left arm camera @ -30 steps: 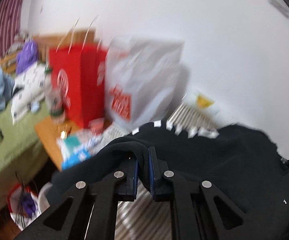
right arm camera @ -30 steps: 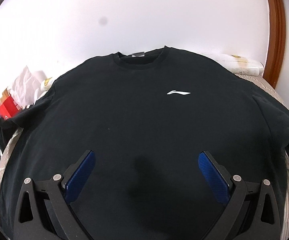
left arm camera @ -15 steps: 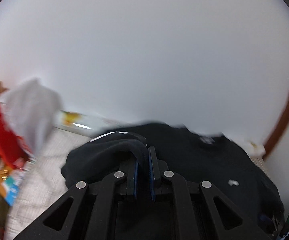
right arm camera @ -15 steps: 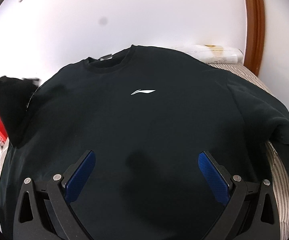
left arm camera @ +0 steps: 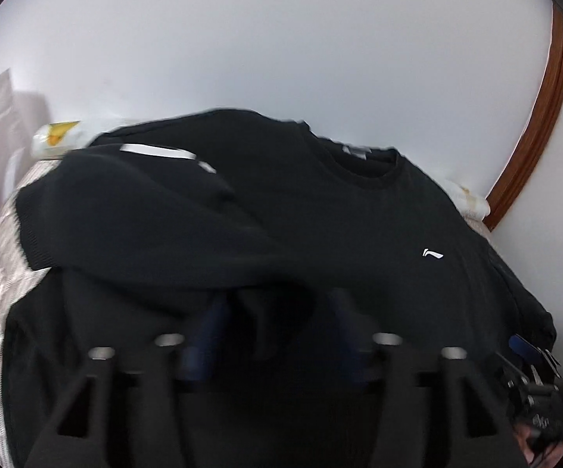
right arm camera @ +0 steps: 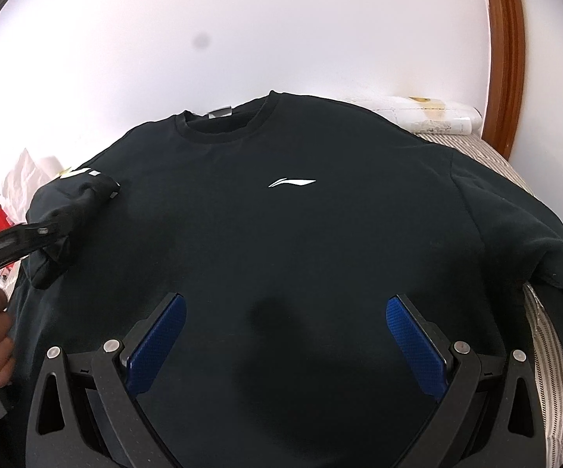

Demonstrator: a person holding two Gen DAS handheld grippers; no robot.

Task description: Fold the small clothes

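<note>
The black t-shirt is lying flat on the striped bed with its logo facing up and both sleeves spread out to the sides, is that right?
Not quite. The black t-shirt lies logo up on the striped bed, but only one sleeve is spread out; the right wrist view shows the other sleeve folded onto the chest.

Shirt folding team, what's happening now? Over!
Left gripper just opening, sleeve dropped onto the shirt. Right gripper open, hovering over the shirt. Other sleeve unfolded. Nothing in the way.

The shirt is black with a small white logo. The bed has grey and white stripes. The gripper pads are blue.
</note>
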